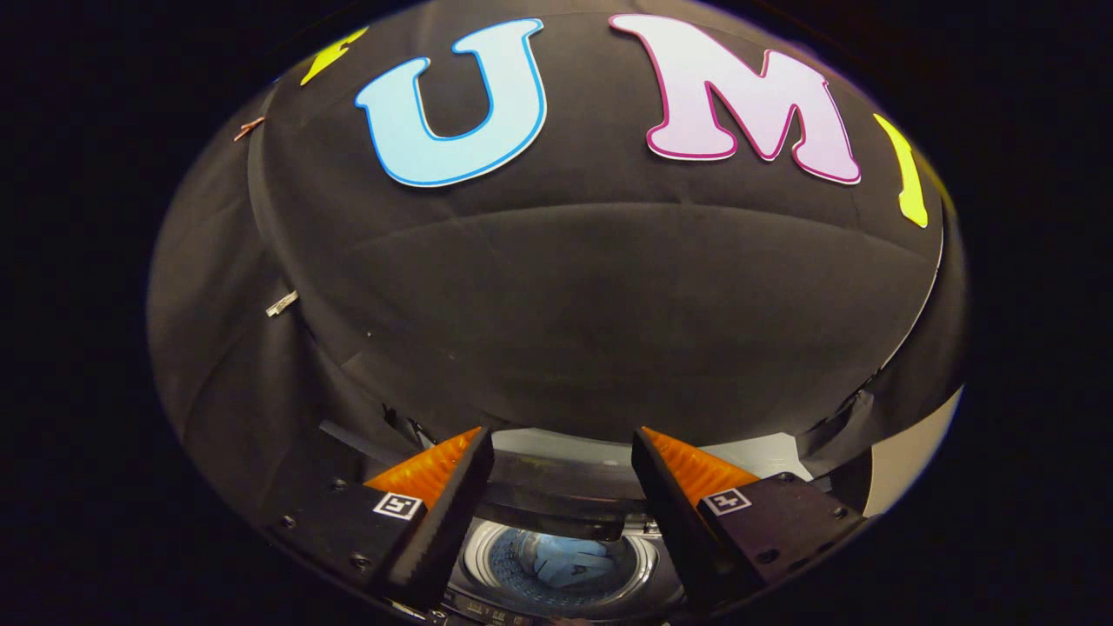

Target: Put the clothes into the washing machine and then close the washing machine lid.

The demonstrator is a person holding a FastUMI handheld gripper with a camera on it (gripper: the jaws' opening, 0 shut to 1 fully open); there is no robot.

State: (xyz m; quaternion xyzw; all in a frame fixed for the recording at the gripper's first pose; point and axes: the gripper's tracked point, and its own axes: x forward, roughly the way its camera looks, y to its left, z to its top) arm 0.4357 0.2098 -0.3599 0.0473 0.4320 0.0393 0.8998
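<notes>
Already, pale blue clothes [569, 563] are seen inside the round steel washer drum [487, 569], below the spread, empty gripper [561, 474]; the dark raised lid [556, 504] could be missed if approached off-centre.

Black cloth wall [556, 304] draped in folds, pale surface [909, 456] beside it
</notes>
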